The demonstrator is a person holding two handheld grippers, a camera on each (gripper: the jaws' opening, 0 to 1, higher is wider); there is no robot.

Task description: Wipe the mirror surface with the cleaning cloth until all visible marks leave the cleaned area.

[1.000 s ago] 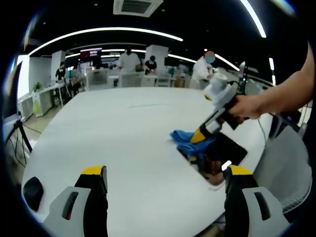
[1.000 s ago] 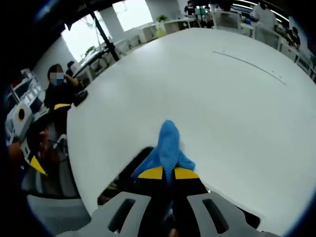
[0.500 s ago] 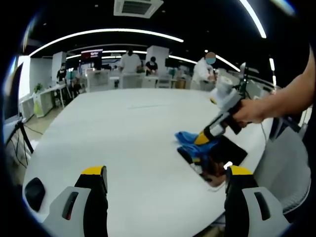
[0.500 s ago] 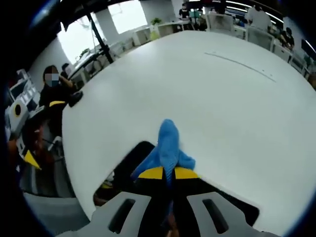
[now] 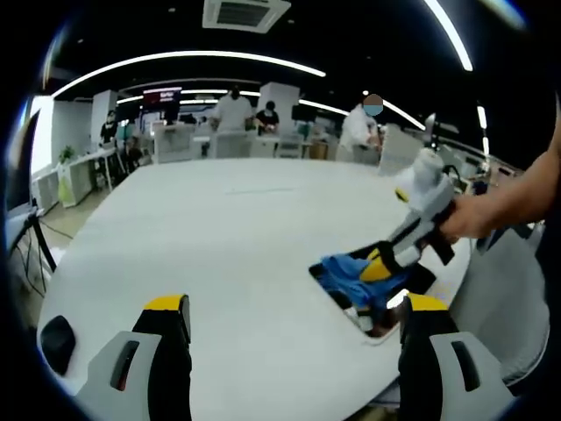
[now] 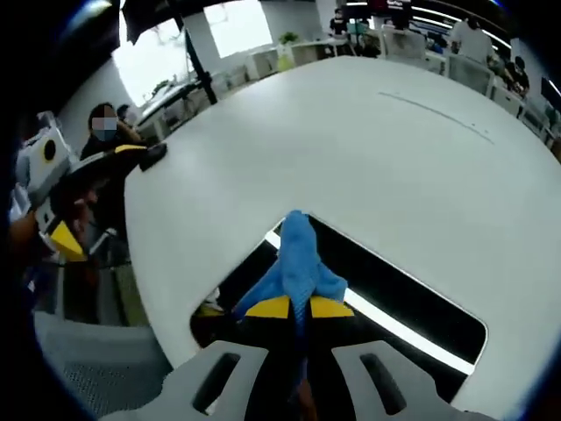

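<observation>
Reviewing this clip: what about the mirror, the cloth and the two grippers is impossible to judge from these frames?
- Marks on the mirror: its dark glass reflects ceiling lights, and the cloth covers part of it in the right gripper view.
- Mirror's near end: hidden behind the right gripper in that view.
- Mirror in the left gripper view: small, partly covered by the cloth and right gripper.
- Left gripper: its base is cut off by the bottom edge.

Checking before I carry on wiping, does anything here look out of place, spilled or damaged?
Nothing stands out. The mirror lies flat near the table edge, and the right tool holds the blue cloth on it.
</observation>
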